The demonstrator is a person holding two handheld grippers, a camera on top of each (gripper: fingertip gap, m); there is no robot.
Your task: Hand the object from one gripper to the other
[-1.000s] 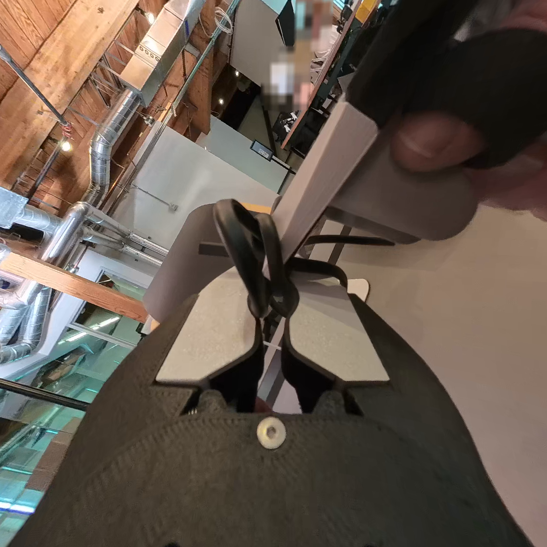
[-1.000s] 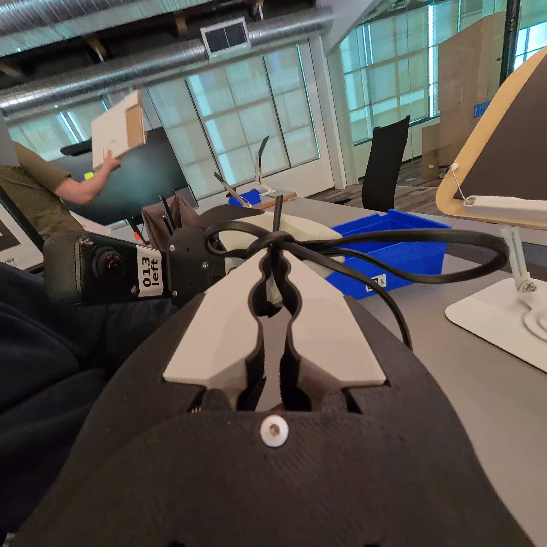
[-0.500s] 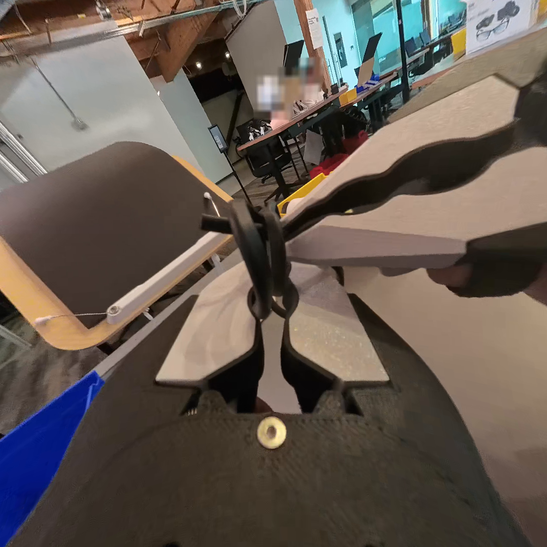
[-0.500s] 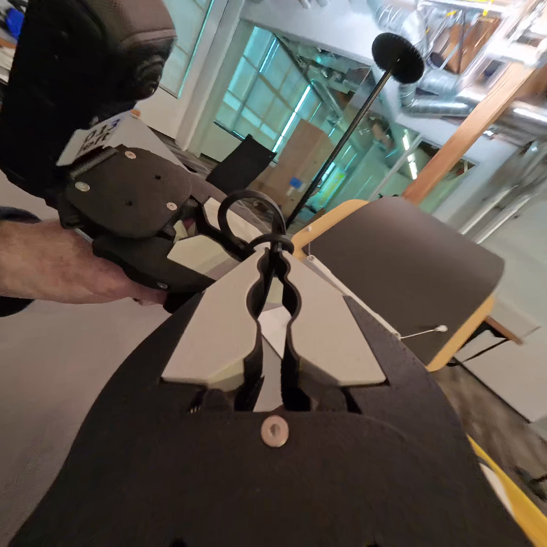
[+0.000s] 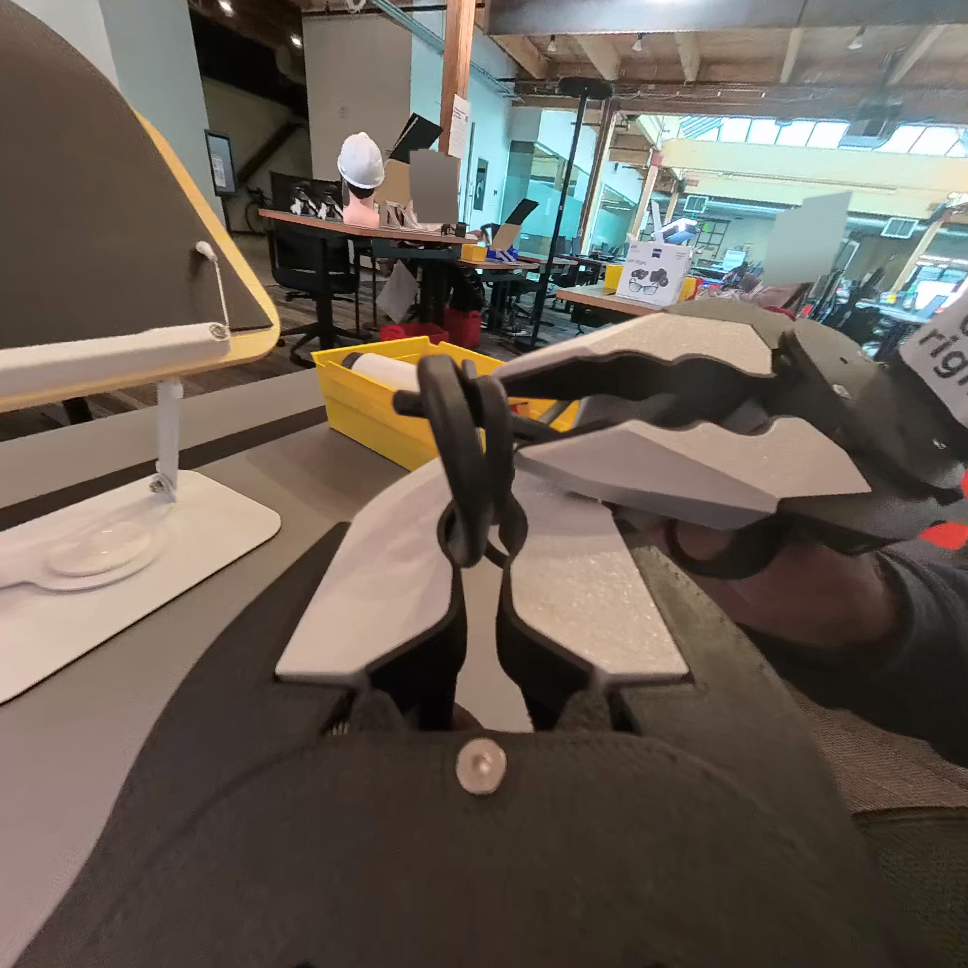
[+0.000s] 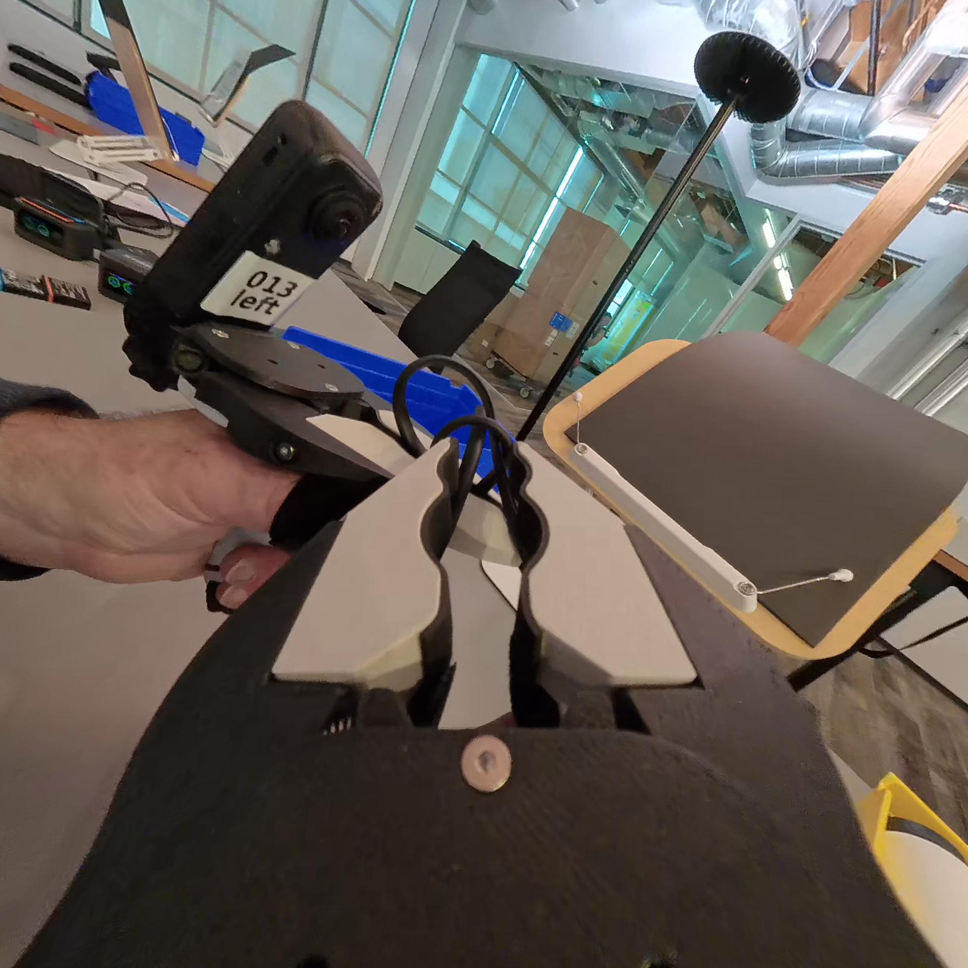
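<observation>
Left wrist view: the black cable [image 5: 471,461] is pinched at the tips of the left gripper [image 5: 481,539], jaws clenched on it. The right gripper [image 5: 510,419] enters from 3 o'clock, its jaws parted around the loops. A yellow bin [image 5: 377,414] sits at 12 o'clock. Right wrist view: the cable [image 6: 471,450] lies loose between the spread jaws of the right gripper [image 6: 484,461]; the left gripper [image 6: 387,455] is seen at 10 o'clock, hand-held.
</observation>
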